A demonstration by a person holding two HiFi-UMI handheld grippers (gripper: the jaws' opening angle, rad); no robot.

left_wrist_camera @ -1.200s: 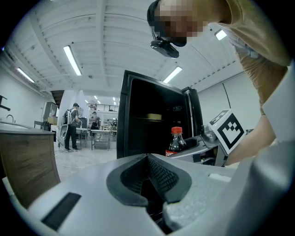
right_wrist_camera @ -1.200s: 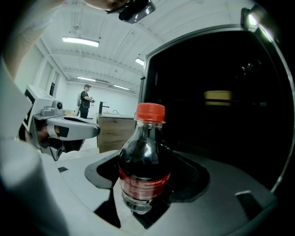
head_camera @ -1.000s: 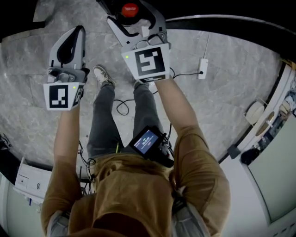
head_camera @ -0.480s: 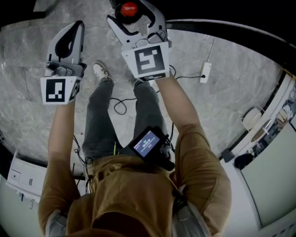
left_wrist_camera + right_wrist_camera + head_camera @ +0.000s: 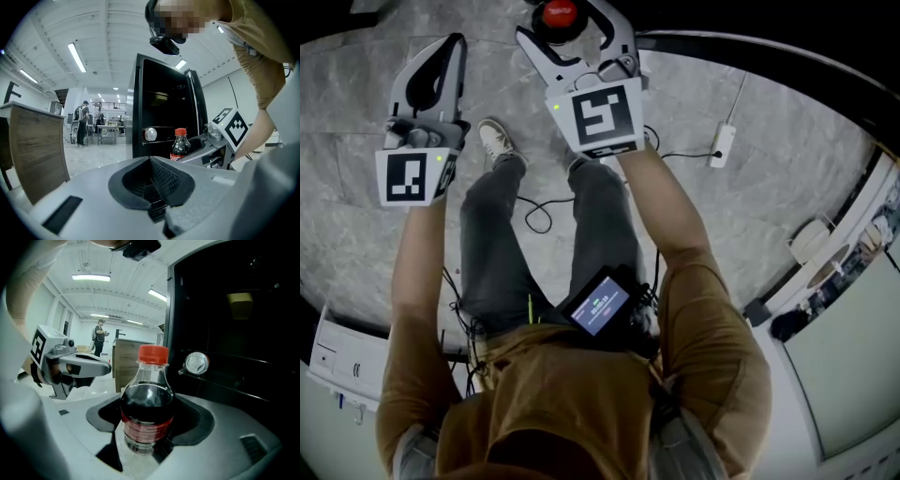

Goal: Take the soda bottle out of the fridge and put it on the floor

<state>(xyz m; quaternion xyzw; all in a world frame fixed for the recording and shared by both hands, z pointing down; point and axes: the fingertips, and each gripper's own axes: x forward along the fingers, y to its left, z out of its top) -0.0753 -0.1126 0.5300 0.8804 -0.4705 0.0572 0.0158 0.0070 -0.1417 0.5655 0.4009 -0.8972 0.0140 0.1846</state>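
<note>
My right gripper [image 5: 574,26] is clamped on the bottle [image 5: 146,404], its grey jaws pressing the ribbed black pads against the rounded belly just at the red label. The bottle is clear plastic, filled with dark soda up to the shoulder, with a short neck and a ridged red cap [image 5: 153,354]; it stands upright between the jaws. In the head view it sits at 12 o'clock, only the cap showing from above. My left gripper [image 5: 153,185] is empty, its textured black pads closed together into a narrow V; in the head view it hangs at 10 o'clock, well apart from the right one. The fridge [image 5: 234,310] is a tall, glossy black box standing open, and it fills the right gripper view from 1 to 4 o'clock behind the bottle. On a thin shelf inside, a silvery can [image 5: 197,363] lies with its round end facing me, at 2 o'clock from the bottle. The floor [image 5: 787,122] is pale grey stone with marbled veins; a white power strip [image 5: 723,145] lies on it at 2 o'clock. A wood-grain panel [image 5: 35,145] stands at 9 o'clock in the left gripper view.
</note>
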